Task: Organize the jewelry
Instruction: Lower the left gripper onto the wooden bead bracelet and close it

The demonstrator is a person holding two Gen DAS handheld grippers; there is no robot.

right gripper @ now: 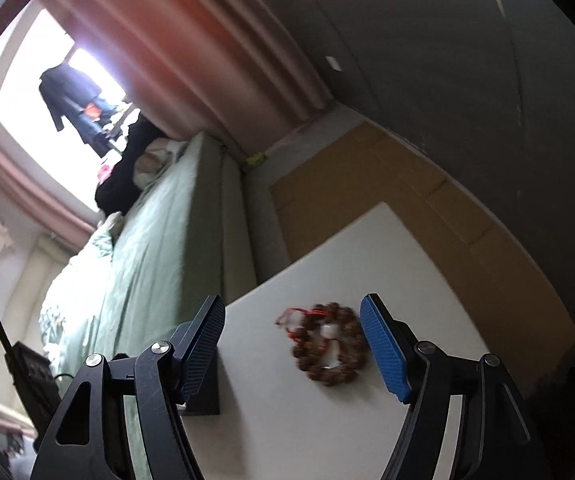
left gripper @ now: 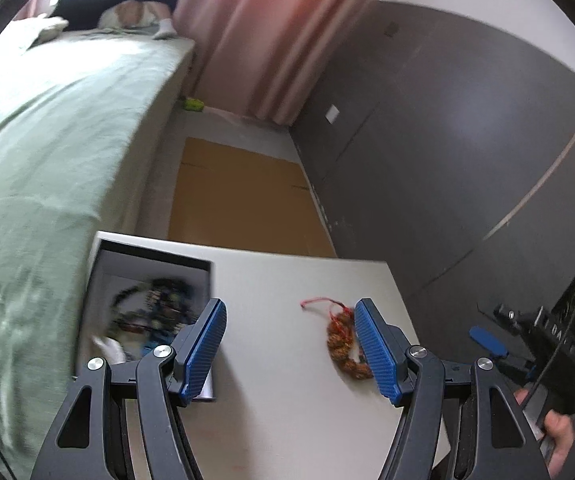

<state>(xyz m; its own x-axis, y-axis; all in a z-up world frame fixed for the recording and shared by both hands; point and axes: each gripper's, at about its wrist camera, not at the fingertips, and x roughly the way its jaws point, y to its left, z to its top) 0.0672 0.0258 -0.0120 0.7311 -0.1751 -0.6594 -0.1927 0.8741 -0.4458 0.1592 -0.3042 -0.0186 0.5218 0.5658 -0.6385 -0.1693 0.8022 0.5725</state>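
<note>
Hovering wide open and empty, my right gripper [right gripper: 292, 346] frames the beaded bracelet [right gripper: 329, 350] on the white table [right gripper: 287, 432], the beads lying closer to the right-hand pad, while my left gripper [left gripper: 290, 346], equally spread and holding nothing, hangs between that bracelet and the open box [left gripper: 99, 280]. I judge the clean pick is to centre on the bead ring, lower both pads to the tabletop and close across one side of it. Motion blur hides the box's contents, probably more beaded pieces.

Bare desk [left gripper: 287, 400] between left claw [left gripper: 291, 344] pads; box [left gripper: 99, 280] blocking beyond left pad, bracelet [left gripper: 343, 344] touching right pad.
</note>
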